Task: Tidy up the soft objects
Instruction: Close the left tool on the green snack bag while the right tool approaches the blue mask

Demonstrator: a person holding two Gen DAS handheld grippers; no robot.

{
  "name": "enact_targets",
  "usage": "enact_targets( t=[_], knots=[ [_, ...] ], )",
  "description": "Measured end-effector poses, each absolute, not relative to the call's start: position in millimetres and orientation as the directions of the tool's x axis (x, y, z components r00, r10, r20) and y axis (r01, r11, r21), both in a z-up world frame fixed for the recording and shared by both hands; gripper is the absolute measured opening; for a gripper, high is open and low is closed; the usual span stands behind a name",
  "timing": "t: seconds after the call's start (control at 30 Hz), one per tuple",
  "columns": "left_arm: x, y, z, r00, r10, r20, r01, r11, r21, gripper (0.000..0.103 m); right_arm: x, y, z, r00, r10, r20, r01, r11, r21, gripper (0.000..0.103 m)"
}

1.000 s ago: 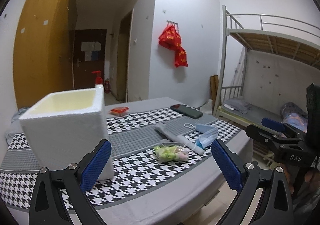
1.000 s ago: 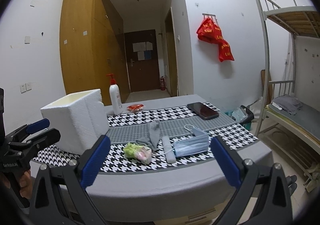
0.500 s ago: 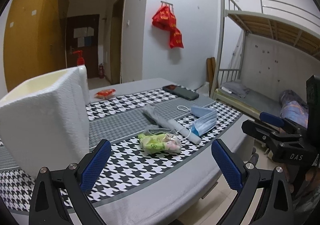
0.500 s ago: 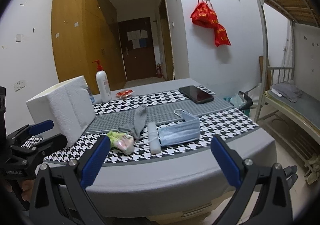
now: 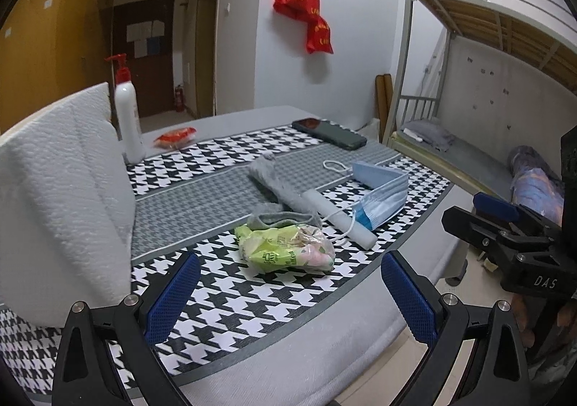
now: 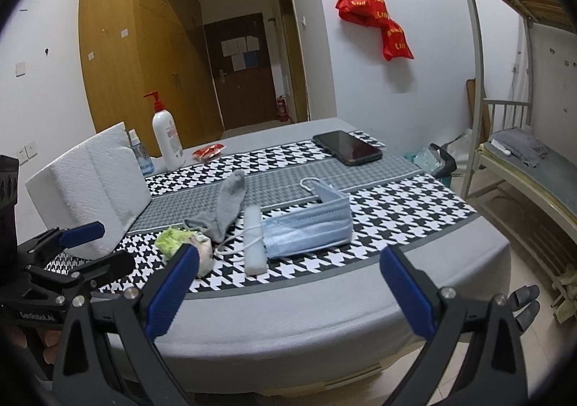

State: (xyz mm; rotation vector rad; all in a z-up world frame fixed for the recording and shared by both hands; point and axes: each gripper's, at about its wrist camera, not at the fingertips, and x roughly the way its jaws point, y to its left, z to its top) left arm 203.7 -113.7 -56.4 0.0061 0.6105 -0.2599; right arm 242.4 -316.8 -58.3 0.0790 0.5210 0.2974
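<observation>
On the houndstooth cloth lie a green plastic packet (image 5: 285, 249) (image 6: 180, 241), a grey sock (image 5: 279, 189) (image 6: 229, 205), a white foam stick (image 5: 339, 218) (image 6: 252, 240) and a blue face mask (image 5: 380, 195) (image 6: 310, 229). A white foam box (image 5: 61, 204) (image 6: 90, 186) stands at the left. My left gripper (image 5: 288, 301) is open, just short of the packet, with nothing between its fingers. My right gripper (image 6: 288, 292) is open too, at the table's front edge before the mask. Each gripper shows at the edge of the other's view.
A white pump bottle (image 5: 128, 113) (image 6: 166, 140), a red snack packet (image 5: 176, 135) (image 6: 209, 151) and a dark phone (image 5: 330, 133) (image 6: 348, 148) sit further back. A small spray bottle (image 6: 139, 153) stands behind the box. A metal bunk bed (image 5: 468, 81) stands to the right.
Both grippers have moved forward and lower toward the table. The left one has swung right, away from the foam box and toward the green packet. Both stay open.
</observation>
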Motion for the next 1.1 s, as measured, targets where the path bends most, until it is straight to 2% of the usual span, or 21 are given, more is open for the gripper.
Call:
enact_targets(
  t=[0.67,1.1],
  knots=[
    [247.5,-120.0,-80.0,0.735,-0.196,-0.649,0.202,0.977,-0.067,0.101,279.7,-316.5,-73.4,0.787,0.304,-0.537,-0.259,0.953,0.161,0.102],
    [266.6,-127.4,-89.0,0.715,-0.154,-0.682,0.193,0.981,-0.019,0.101,293.9,-318.3,-80.2,0.772,0.313,-0.553,-0.261,0.95,0.173,0.102]
  ],
)
